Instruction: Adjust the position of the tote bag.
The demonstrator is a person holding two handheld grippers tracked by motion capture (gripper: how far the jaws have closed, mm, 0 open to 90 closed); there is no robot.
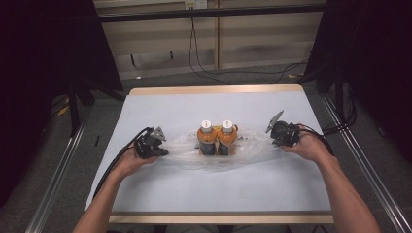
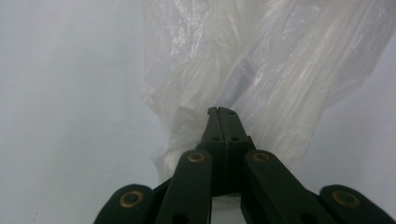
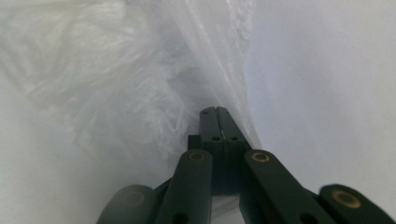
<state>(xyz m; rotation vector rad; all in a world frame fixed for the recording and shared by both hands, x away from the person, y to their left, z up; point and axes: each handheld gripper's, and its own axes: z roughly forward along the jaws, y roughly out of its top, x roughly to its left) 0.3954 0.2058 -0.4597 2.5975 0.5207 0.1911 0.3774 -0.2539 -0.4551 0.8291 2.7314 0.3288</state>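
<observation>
Meanwhile, two orange bottles (image 1: 217,139) stand side by side mid-counter (image 1: 214,194) inside a clear plastic bag (image 1: 184,150). Left hand-held gripper (image 2: 219,111) and right hand-held gripper (image 3: 215,110), jaws pressed together, each pinch one end of the bag.

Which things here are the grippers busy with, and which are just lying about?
In use:
- clear plastic bag
- two orange bottles standing in it
- left gripper, shut on the bag
- right gripper, shut on the bag

Lying about:
- cables on the floor beyond the table
</observation>
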